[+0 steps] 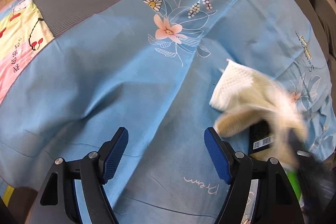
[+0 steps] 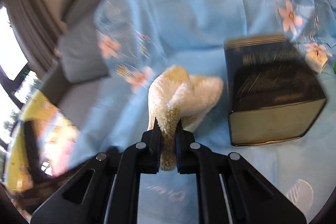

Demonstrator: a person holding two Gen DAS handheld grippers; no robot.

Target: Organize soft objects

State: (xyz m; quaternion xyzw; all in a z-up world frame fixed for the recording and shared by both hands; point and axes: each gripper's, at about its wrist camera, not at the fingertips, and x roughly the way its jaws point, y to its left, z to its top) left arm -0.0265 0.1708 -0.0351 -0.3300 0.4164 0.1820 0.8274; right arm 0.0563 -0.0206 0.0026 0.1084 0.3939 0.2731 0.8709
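Now, grasp step: our right gripper (image 2: pixel 168 129) is pinched tight on the fluffy cream cloth (image 2: pixel 184 96), which trails fwd over the blue sheet (image 2: pixel 189 14), just left of the dark box (image 2: pixel 273 102). Left gripper (image 1: pixel 166 152) is spread, nothing btwn its pads. Next, we judge: lift cloth clear w/o snagging box, find it a spot.
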